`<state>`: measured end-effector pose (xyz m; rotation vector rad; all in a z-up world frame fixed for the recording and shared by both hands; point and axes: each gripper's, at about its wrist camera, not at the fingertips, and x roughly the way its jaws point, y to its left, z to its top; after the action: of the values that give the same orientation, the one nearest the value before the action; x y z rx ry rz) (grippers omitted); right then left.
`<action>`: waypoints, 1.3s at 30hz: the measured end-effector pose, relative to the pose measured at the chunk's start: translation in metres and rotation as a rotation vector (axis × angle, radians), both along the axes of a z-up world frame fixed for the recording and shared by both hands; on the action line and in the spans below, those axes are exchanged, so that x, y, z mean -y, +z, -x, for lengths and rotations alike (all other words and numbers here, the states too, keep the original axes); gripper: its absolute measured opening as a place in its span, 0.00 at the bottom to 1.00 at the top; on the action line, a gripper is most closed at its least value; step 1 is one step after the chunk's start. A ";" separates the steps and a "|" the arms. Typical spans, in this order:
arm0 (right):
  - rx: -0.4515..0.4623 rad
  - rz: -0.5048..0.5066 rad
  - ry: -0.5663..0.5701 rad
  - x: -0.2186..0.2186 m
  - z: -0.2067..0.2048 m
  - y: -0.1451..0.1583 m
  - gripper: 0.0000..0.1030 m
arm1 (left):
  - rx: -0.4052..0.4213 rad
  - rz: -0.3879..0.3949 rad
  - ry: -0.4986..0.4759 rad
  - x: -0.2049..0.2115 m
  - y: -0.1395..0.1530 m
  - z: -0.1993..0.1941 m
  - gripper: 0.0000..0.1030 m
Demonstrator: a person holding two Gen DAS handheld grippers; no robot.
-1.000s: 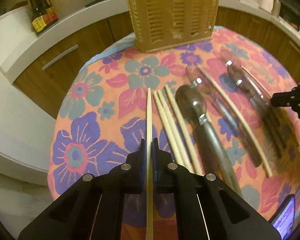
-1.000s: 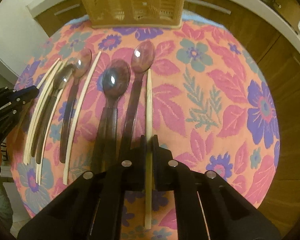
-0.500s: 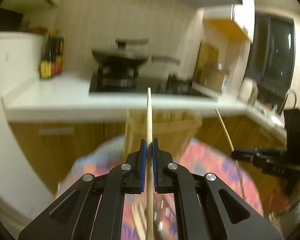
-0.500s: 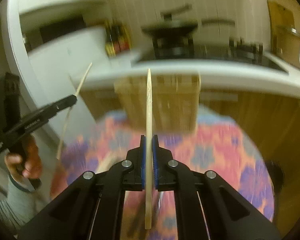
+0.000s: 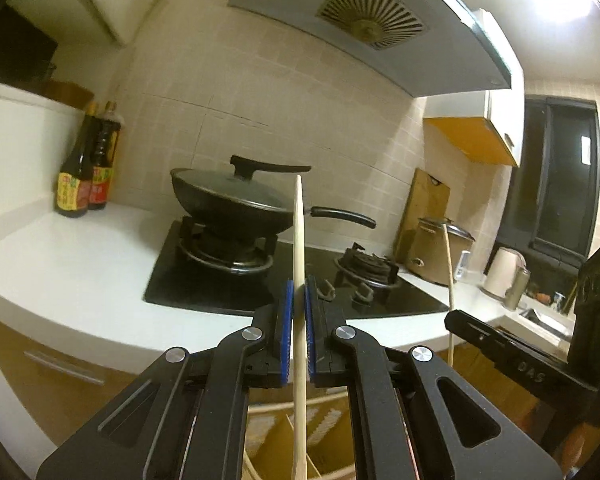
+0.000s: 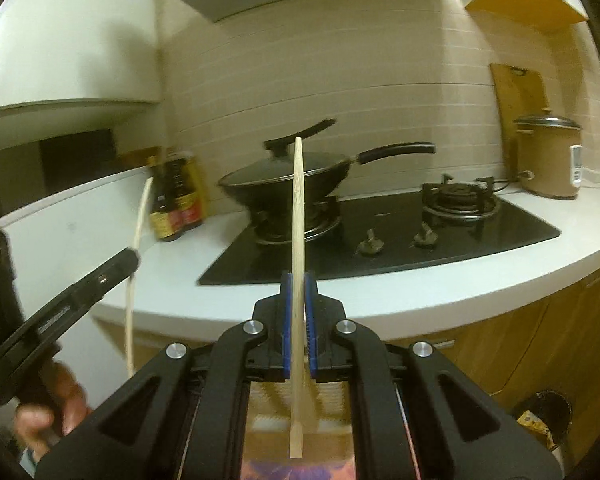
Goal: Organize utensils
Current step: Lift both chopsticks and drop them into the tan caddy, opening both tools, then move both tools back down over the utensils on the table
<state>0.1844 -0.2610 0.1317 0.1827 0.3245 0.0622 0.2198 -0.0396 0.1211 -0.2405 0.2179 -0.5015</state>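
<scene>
Above the slotted basket (image 5: 332,440), two grippers — left (image 5: 296,334), right (image 6: 296,322) — each with jaws pinching one upright chopstick (image 5: 299,264).

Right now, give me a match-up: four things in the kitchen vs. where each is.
Things:
1. wok
2. bottles
3. cutting board
4. chopstick

Places:
A. leaning on the tiled wall
B. clamped in the left gripper
C. on the stove's left burner
D. on the counter, left of the stove

Pairs: 1-C, 2-D, 3-A, 4-B
</scene>
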 end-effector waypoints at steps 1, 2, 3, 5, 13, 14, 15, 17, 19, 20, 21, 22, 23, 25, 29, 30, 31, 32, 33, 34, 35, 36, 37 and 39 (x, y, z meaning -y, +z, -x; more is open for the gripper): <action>0.001 0.006 -0.012 0.000 -0.006 -0.002 0.04 | 0.004 -0.001 0.004 0.001 -0.002 -0.003 0.04; -0.001 0.004 -0.019 0.001 -0.012 -0.005 0.04 | 0.007 -0.006 0.011 0.003 -0.004 -0.006 0.04; 0.002 0.010 -0.031 0.002 -0.015 -0.008 0.04 | 0.014 -0.013 0.021 0.005 -0.006 -0.008 0.04; 0.010 0.037 -0.058 -0.001 -0.022 -0.014 0.04 | 0.016 -0.014 0.029 0.006 -0.011 -0.013 0.04; 0.028 0.057 -0.085 -0.003 -0.023 -0.036 0.05 | 0.039 -0.057 0.078 0.009 -0.033 -0.018 0.04; 0.019 0.050 -0.076 -0.003 -0.022 -0.039 0.05 | 0.034 -0.063 0.071 0.008 -0.035 -0.016 0.04; 0.006 0.043 -0.066 -0.002 -0.020 -0.043 0.05 | 0.032 -0.069 0.066 0.007 -0.037 -0.015 0.08; -0.002 0.042 -0.057 0.000 -0.014 -0.047 0.09 | 0.023 -0.077 0.056 0.004 -0.040 -0.011 0.20; -0.015 0.040 -0.042 0.001 -0.004 -0.050 0.16 | 0.011 -0.076 0.050 -0.002 -0.043 -0.004 0.23; -0.019 0.037 -0.037 0.002 0.002 -0.052 0.16 | 0.006 -0.076 0.044 -0.004 -0.044 -0.001 0.23; -0.028 0.033 -0.027 0.003 0.008 -0.053 0.16 | -0.005 -0.074 0.033 -0.008 -0.045 0.002 0.25; -0.039 0.025 -0.014 0.004 0.016 -0.055 0.17 | -0.012 -0.072 0.025 -0.011 -0.045 0.006 0.26; -0.048 0.017 -0.004 0.004 0.021 -0.057 0.17 | -0.016 -0.067 0.017 -0.015 -0.045 0.012 0.33; -0.071 0.003 0.018 0.005 0.035 -0.060 0.23 | -0.020 -0.067 0.011 -0.020 -0.044 0.020 0.36; -0.097 -0.011 0.046 0.007 0.063 -0.064 0.44 | -0.043 -0.076 -0.015 -0.029 -0.042 0.040 0.41; -0.101 -0.012 0.046 0.007 0.072 -0.064 0.44 | -0.051 -0.073 -0.018 -0.032 -0.042 0.044 0.43; -0.115 -0.011 0.046 0.007 0.080 -0.065 0.44 | -0.062 -0.068 -0.026 -0.035 -0.042 0.050 0.43; -0.125 -0.016 0.051 0.007 0.086 -0.066 0.44 | -0.068 -0.067 -0.033 -0.037 -0.042 0.056 0.43; -0.137 -0.024 0.053 0.007 0.094 -0.068 0.44 | -0.076 -0.069 -0.040 -0.040 -0.043 0.064 0.43; -0.149 -0.023 0.048 0.007 0.099 -0.070 0.44 | -0.083 -0.076 -0.041 -0.042 -0.044 0.071 0.43; -0.175 -0.014 0.044 0.006 0.106 -0.073 0.44 | -0.093 -0.088 -0.042 -0.045 -0.046 0.080 0.44; -0.197 -0.009 0.048 0.004 0.111 -0.077 0.44 | -0.102 -0.098 -0.044 -0.047 -0.047 0.086 0.44; -0.219 -0.006 0.052 0.002 0.117 -0.081 0.44 | -0.114 -0.109 -0.046 -0.049 -0.049 0.093 0.45; -0.254 0.002 0.055 -0.001 0.127 -0.088 0.44 | -0.137 -0.135 -0.040 -0.053 -0.054 0.105 0.45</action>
<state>0.0572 -0.2603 0.0434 0.1796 0.5828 0.0936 0.1143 0.0134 0.0673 -0.1389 0.3889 -0.5086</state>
